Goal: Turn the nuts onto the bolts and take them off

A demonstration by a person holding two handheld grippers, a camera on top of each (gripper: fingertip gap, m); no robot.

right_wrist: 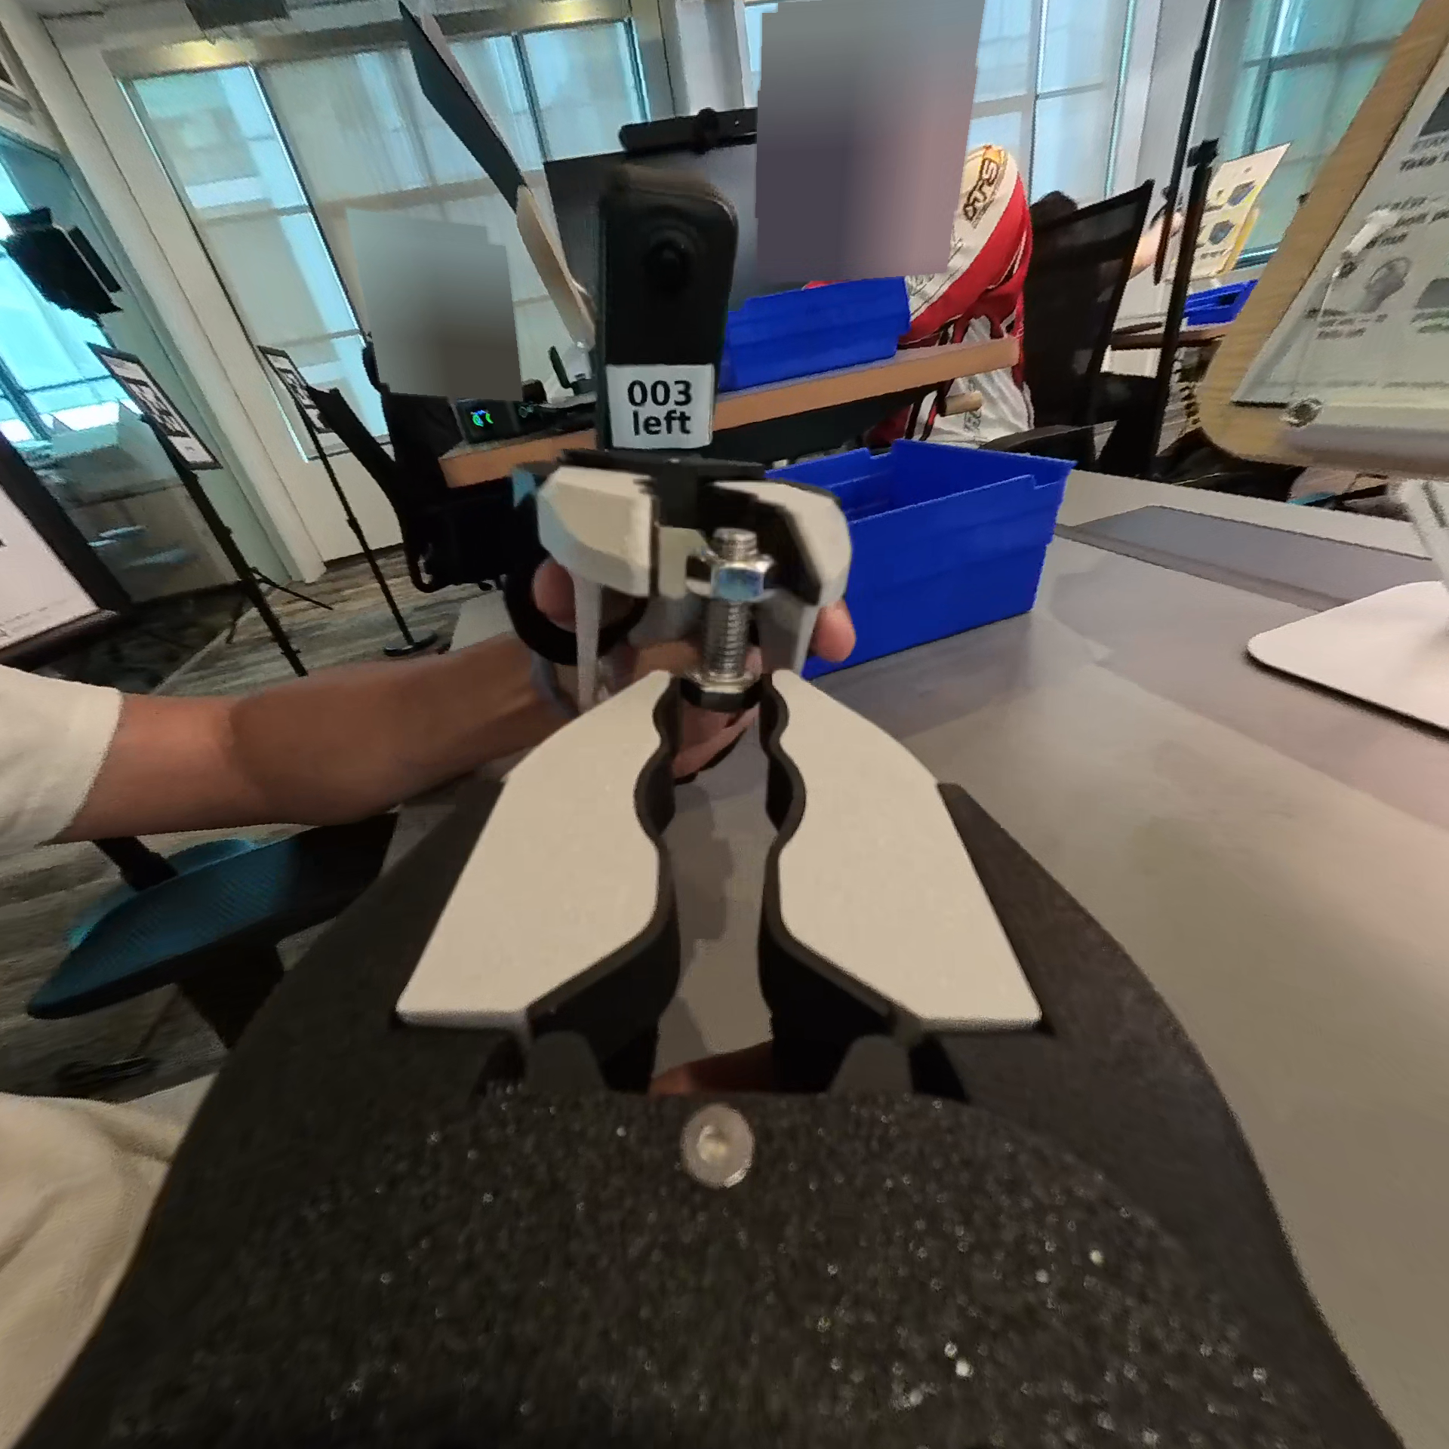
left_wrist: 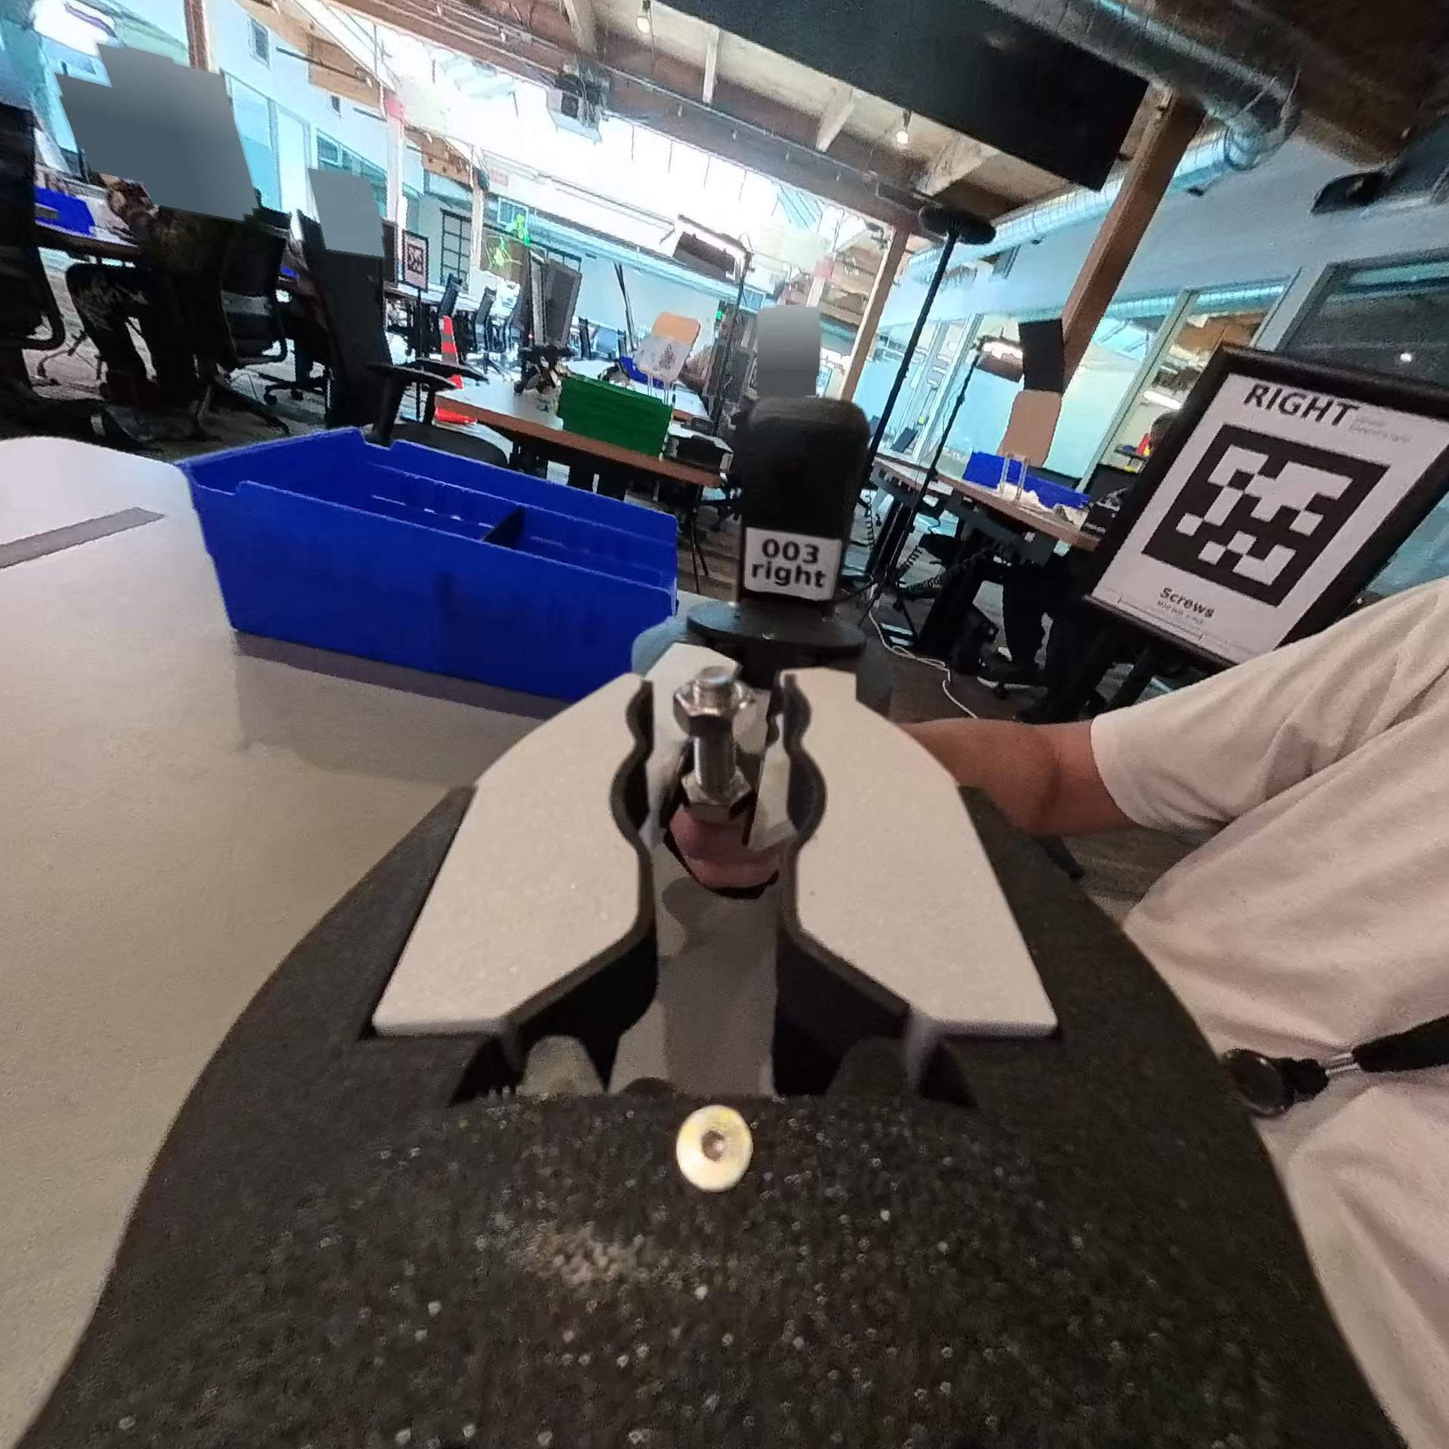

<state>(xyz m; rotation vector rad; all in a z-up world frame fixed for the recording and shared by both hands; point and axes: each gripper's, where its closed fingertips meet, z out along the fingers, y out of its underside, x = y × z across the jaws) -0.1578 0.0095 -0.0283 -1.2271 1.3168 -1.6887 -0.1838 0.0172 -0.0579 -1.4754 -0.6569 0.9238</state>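
STATE: left claw (left_wrist: 715,706) clamps silver hex nut (right_wrist: 729,576) | right claw (right_wrist: 715,694) clamps silver threaded steel bolt's (right_wrist: 721,627) head, above grey tabletop (right_wrist: 1098,784) | PROGRESS: nut near thread tip; remaining travel undetermined.

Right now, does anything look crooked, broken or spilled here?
Nothing stands out. The nut sits square on the upright bolt, held between the left gripper and right gripper; the bin stands level.
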